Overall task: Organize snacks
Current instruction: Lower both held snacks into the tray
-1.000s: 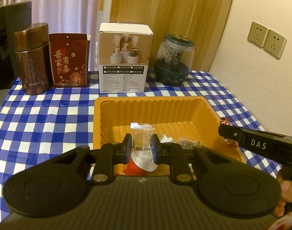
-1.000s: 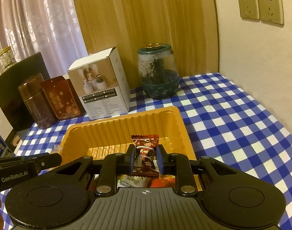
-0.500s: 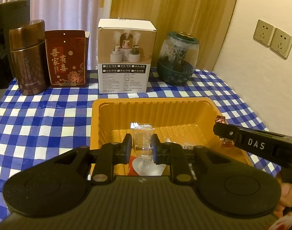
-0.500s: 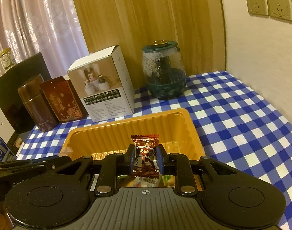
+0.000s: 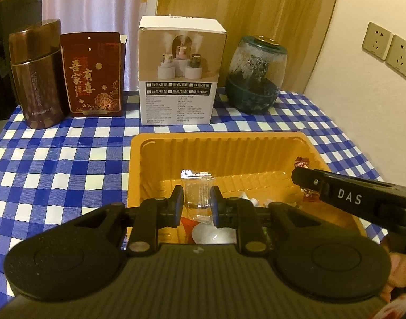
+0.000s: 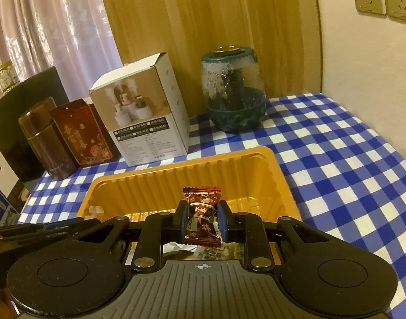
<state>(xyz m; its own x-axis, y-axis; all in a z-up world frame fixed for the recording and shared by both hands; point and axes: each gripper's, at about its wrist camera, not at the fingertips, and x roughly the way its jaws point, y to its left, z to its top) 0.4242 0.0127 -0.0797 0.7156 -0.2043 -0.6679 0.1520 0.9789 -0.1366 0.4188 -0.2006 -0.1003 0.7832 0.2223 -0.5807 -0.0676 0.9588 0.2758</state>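
On the blue and white checked cloth (image 5: 56, 164) four things stand in a row at the back: one brown tin (image 5: 36, 73), one red box (image 5: 92, 74), one white box (image 5: 181, 71) and one green glass jar (image 5: 255, 75). In front of them sits one orange tray (image 5: 219, 146). The left gripper (image 5: 196, 203) is closed tight on one clear candy packet (image 5: 197, 194) and holds it over the near part of the tray. Under it, on the tray floor, lie a few more snacks, but they are partly hidden, so I cannot count them. The right gripper (image 6: 203, 222) is closed on one dark red candy (image 6: 204, 214) and holds it over the near right part of the tray. Two wall sockets (image 5: 388, 49) are on the right. Compared with a second ago, both grippers have come a little closer to the tray and a little lower, and each one holds its candy just as before.
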